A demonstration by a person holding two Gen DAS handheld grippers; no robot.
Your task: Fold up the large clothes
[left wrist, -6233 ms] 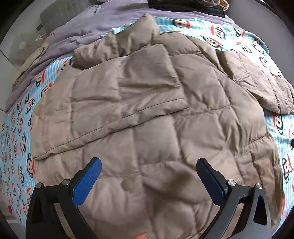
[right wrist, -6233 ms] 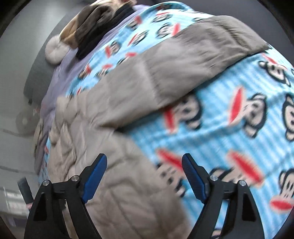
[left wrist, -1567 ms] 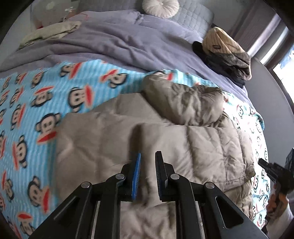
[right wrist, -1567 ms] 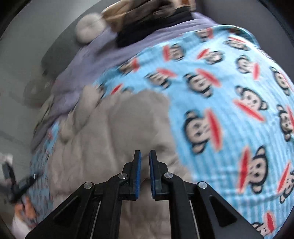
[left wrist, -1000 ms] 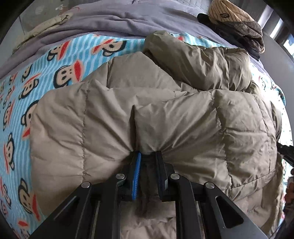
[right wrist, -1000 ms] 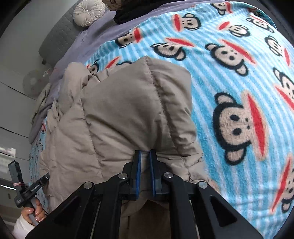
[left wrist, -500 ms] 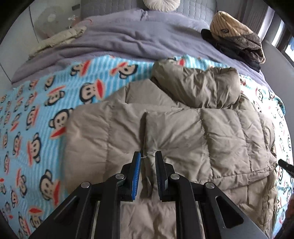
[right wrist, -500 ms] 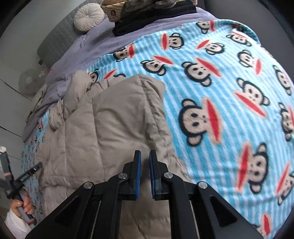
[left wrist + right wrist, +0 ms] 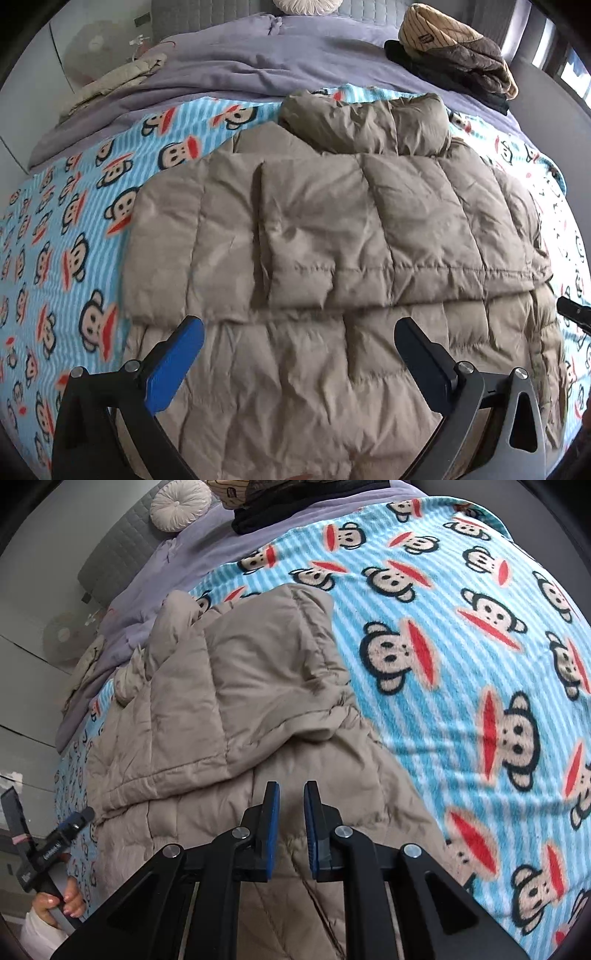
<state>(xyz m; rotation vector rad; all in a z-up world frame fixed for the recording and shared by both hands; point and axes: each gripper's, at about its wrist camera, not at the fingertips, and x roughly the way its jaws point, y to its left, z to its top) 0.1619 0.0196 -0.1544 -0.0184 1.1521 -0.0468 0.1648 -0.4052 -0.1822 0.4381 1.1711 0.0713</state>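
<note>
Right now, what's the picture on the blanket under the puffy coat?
Cartoon monkey faces with red mouths on light-blue and white stripes; the blanket shows best in the right wrist view.

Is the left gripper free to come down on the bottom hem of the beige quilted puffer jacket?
Probably yes. The left gripper is opening, jaws wide with nothing between them, and the beige quilted puffer jacket lies bare right below it on the monkey-print blanket.

Soft, even daylight; both fisheye views were sharp at centre and warped at the rims.
Light came from the window beyond the jacket, slightly blown out there. Shadows stayed faint in the jacket's quilt folds. The blanket print smeared and stretched away from the jacket; black vignette filled the corners.
</note>
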